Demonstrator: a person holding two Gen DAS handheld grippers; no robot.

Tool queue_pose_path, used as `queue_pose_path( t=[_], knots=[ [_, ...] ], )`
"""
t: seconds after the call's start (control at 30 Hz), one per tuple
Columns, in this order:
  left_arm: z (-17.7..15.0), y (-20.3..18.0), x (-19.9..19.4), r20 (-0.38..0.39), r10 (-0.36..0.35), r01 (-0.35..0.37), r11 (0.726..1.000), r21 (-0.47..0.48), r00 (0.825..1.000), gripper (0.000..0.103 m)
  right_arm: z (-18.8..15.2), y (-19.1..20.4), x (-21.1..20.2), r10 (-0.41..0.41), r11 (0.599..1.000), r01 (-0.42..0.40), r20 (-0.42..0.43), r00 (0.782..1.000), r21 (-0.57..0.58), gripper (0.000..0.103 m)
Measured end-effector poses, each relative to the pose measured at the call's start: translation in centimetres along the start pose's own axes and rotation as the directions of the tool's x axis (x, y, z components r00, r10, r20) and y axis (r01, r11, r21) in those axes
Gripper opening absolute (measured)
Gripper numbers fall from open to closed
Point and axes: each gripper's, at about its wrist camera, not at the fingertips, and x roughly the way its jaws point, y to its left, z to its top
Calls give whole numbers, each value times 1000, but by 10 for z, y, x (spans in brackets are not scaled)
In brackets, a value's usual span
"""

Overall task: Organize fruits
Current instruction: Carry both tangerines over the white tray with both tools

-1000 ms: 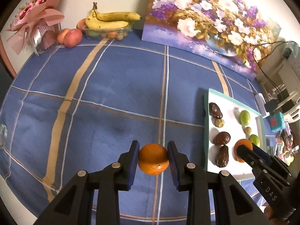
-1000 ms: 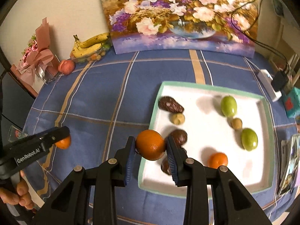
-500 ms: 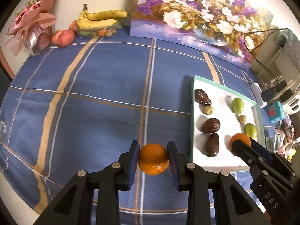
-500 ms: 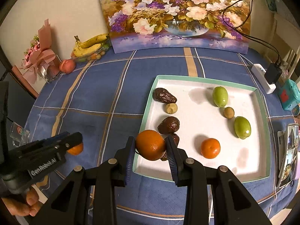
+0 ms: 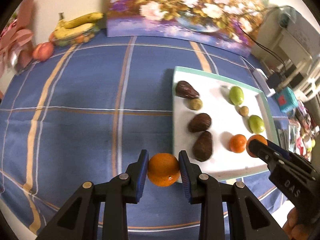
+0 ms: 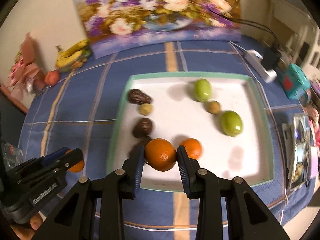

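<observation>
Gripping an orange (image 5: 163, 169), left gripper (image 5: 163, 170) jaws closed on it, tray (image 5: 236, 170) edge just right of the jaws. Right gripper (image 6: 161, 155) jaws clamp a second orange (image 6: 160, 154) over the tray's near-left part, loose tangerine (image 6: 191, 148) just right.

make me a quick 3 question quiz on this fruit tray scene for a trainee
1. True or false: the left gripper and the right gripper each clamp an orange.
2. How many oranges already lie in the tray? A) none B) one C) three
3. Fill in: the bananas sit at the table's far edge beside the ____.

Key
1. True: one orange in the left, another orange in the right.
2. B: a single tray orange.
3. The painting.
</observation>
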Motion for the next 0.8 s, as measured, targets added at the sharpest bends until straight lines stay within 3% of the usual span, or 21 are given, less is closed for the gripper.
queue_pose_path(
  t=[0.37, 0.8],
  knots=[
    [-6, -42, 16, 1, -9, 9, 987, 158, 1000, 33, -5, -44, 4, -50, 995, 53, -38, 998, 84, 35],
    [-13, -52, 43, -63, 27, -14, 980, 198, 998, 33, -15, -55, 32, -66, 996, 75, -149, 987, 57, 35]
  ],
)
